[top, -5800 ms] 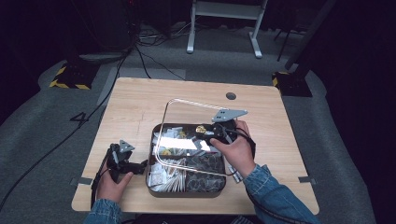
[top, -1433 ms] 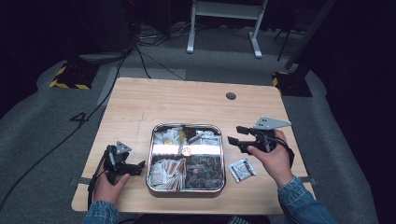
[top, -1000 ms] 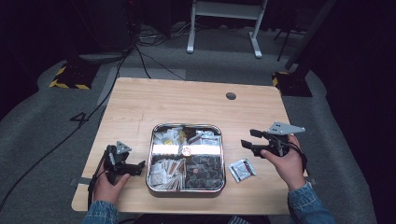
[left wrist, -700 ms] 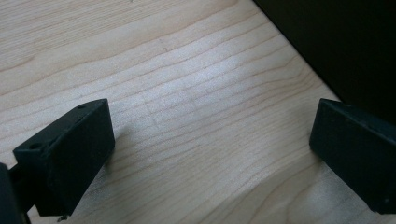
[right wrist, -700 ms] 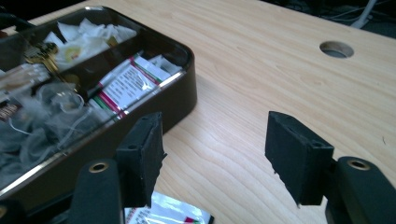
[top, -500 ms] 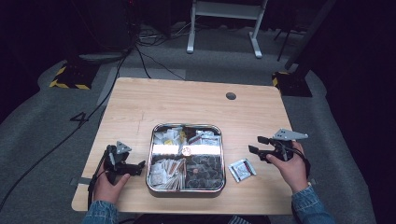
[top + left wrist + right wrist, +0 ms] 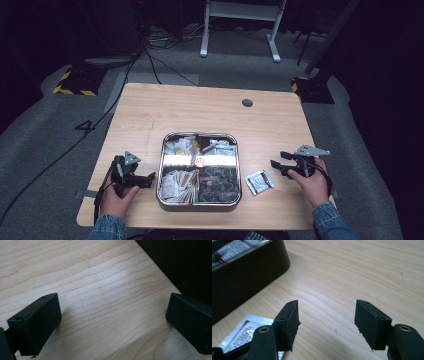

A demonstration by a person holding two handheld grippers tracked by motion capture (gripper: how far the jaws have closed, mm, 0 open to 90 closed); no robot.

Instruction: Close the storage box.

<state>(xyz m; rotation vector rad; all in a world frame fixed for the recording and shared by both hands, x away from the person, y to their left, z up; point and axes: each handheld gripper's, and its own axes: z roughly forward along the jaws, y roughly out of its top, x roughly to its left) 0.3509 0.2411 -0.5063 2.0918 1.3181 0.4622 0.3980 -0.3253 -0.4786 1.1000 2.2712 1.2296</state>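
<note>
A square metal tray (image 7: 161,165) with several compartments of small packets and dark pieces sits at the table's near middle. A white sachet (image 7: 259,181) lies on the wood just right of it, also at lower left in the right gripper view (image 7: 242,335). My right gripper (image 7: 275,166) rests low at the table's right, jaws open and bare, pointing left toward the sachet; in its own view (image 7: 327,322) the jaws stand apart over bare wood beside the tray's dark wall (image 7: 249,277). My left gripper (image 7: 150,178) sits left of the tray, open over wood (image 7: 113,325).
The wooden table (image 7: 200,115) has a small round hole (image 7: 247,103) at the back right. Beyond it, on grey floor, stand a white stand's legs (image 7: 240,30) and cables (image 7: 150,55). The table's near and right edges lie close to both hands.
My right gripper lifted away from the tray with the sachet, left it on the wood to the tray's right, then swung right and sank toward the table. The left gripper stayed put.
</note>
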